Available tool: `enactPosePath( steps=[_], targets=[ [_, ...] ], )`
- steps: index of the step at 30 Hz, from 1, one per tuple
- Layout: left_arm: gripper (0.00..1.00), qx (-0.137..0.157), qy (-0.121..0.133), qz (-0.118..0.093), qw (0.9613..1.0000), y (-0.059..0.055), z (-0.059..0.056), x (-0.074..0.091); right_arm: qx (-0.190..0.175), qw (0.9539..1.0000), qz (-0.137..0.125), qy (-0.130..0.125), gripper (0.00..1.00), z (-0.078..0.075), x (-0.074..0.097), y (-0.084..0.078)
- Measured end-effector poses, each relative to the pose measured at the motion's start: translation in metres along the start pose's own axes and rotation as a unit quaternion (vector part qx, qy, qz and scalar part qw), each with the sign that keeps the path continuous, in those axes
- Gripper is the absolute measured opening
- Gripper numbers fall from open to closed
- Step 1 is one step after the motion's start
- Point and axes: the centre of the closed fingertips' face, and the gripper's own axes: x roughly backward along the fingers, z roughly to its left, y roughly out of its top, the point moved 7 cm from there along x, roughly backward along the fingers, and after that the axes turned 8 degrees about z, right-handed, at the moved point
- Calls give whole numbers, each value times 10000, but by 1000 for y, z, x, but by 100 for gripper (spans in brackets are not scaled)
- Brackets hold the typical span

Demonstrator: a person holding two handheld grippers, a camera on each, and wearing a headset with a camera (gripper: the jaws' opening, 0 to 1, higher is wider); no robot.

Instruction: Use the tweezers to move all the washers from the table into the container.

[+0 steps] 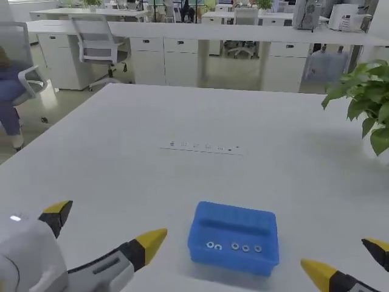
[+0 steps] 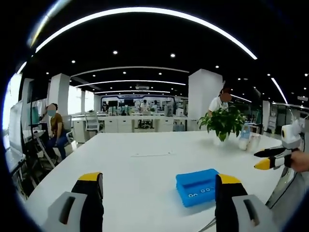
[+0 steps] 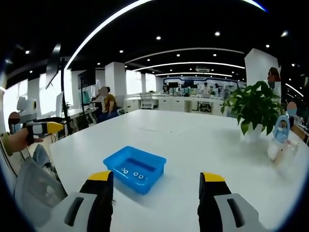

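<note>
Left gripper and right gripper nearest, fingers of both spread wide, holding nothing — blue tray just beyond, between them on the white tabletop, washers in a row inside — potted plant farther right.

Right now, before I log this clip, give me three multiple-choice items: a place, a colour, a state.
1. Where are the washers? A on the floor; B in the container; C between a gripper's jaws.
2. What colour is the container? A red; B blue; C green.
3. How is the right gripper? A open, empty; B shut on a washer; C shut on tweezers.
Answers: B, they lie on its bottom; B, its walls are blue; A, its jaws stand apart, holding nothing.
</note>
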Motion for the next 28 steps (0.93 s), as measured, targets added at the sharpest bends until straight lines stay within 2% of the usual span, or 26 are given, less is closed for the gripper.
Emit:
enactPosePath(
  steps=[3, 7, 14, 16, 23, 25, 28],
  targets=[
    [99, -249, 31, -48, 9997, 4, 1, -3, -113, 9999, -27, -10, 78, -1, -2, 0],
    [99, -272, -48, -104, 9996, 9, 3, -8, -191, 9997, -142, -84, 82, -3, -3, 0],
    [99, -409, -155, 13, 9990, 7, -1, -15, -397, 9962, -766, -144, 99, -6, -2, 11],
    [99, -430, -260, 13, 9987, 6, -3, -17, -388, 9956, -839, -143, 99, -6, 0, 12],
    [99, -445, -451, 81, 9980, 4, -10, -20, -297, 9971, -683, -164, 99, -4, -3, 10],
    [99, -493, -569, 196, 9970, 0, -12, -21, -281, 9973, -666, -160, 99, -5, -3, 10],
    [99, -459, -605, 271, 9967, -4, -13, -20, -277, 9975, -628, -144, 99, -4, -4, 10]
  ],
)
